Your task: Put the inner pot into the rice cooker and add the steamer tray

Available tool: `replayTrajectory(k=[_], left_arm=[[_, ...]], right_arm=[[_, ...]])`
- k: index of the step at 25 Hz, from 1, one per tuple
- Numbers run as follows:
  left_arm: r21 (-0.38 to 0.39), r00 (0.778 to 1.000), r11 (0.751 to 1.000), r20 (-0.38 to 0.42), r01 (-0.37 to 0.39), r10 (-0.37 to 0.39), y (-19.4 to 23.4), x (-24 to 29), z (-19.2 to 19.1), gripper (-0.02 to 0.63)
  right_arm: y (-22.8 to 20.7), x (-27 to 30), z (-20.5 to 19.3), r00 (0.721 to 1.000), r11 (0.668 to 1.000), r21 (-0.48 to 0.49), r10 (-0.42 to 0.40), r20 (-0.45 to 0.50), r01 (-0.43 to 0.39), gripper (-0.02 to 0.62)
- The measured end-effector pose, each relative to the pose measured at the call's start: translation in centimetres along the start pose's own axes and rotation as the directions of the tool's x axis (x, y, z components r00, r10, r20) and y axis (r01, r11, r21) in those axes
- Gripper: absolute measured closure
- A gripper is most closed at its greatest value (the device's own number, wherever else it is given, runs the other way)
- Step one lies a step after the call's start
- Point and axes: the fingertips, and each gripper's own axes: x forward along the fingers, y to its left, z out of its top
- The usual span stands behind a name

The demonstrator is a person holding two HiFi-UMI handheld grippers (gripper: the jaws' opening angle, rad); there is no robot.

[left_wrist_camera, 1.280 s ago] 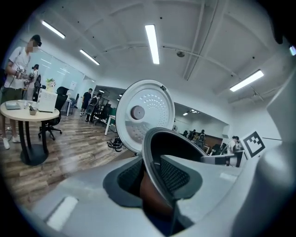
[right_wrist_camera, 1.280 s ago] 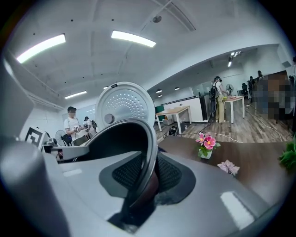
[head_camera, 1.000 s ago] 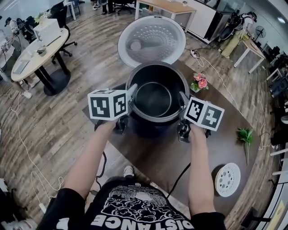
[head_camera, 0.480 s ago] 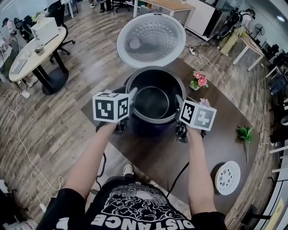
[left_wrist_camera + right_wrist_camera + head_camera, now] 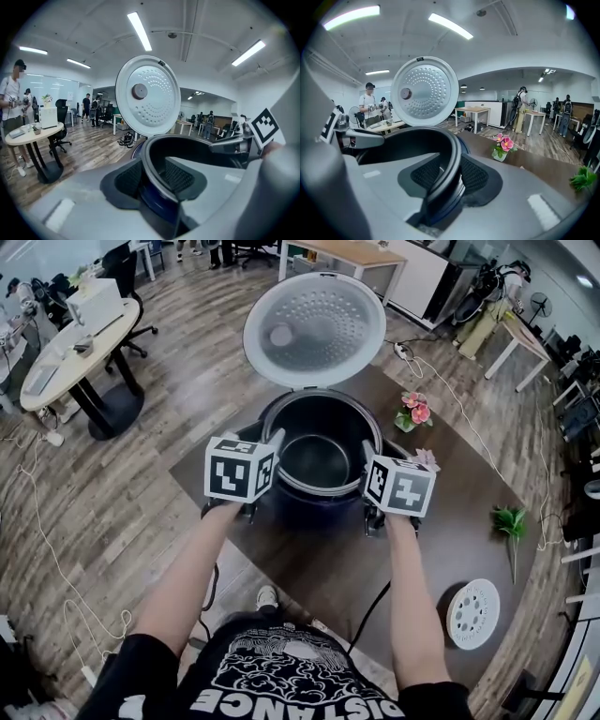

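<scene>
Surface: dark table (image 5: pixel 469 521) in an open office.
Inner pot (image 5: pixel 321 460): seated in the rice cooker (image 5: pixel 314 512); lid (image 5: pixel 314 331) kept raised for access.
Left gripper (image 5: pixel 152 178), right gripper (image 5: pixel 450 176): jaws just opening, rim straddled loosely at opposite sides, apparently for release.
Steamer tray (image 5: pixel 473 613): laid apart, not yet added.
</scene>
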Motion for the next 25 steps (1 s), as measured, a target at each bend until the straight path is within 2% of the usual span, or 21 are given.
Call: replayTrajectory(k=[5, 10, 14, 18, 25], left_arm=[[0.009, 1.0, 1.0, 0.006, -0.004, 0.004, -0.1, -0.3, 0.4, 0.453], [0.041, 0.997, 0.999, 0.077, -0.004, 0.001, -1.6, -1.8, 3.1, 0.453], [0.076, 0.991, 0.996, 0.12, 0.044, -0.053, -4.4, -2.2, 5.3, 0.453], [0.108, 0.984, 0.988, 0.128, 0.111, -0.124, -8.2, -1.7, 6.1, 0.453], [0.19, 0.954, 0.948, 0.113, 0.255, -0.279, -16.2, -0.3, 6.8, 0.453]], right_arm=[[-0.1, -0.4, 0.7, 0.999, 0.999, 0.038, 0.031, 0.033, -0.032, 0.449], [-0.4, -2.2, 1.9, 0.995, 0.998, 0.041, 0.05, 0.089, -0.054, 0.449], [-1.2, -3.8, 2.4, 0.991, 0.998, 0.04, 0.043, 0.126, -0.049, 0.449], [-3.0, -6.1, 2.4, 0.987, 0.999, 0.043, 0.005, 0.16, -0.012, 0.444], [-7.7, -10.7, 0.9, 0.977, 0.99, 0.122, -0.09, 0.195, 0.067, 0.433]])
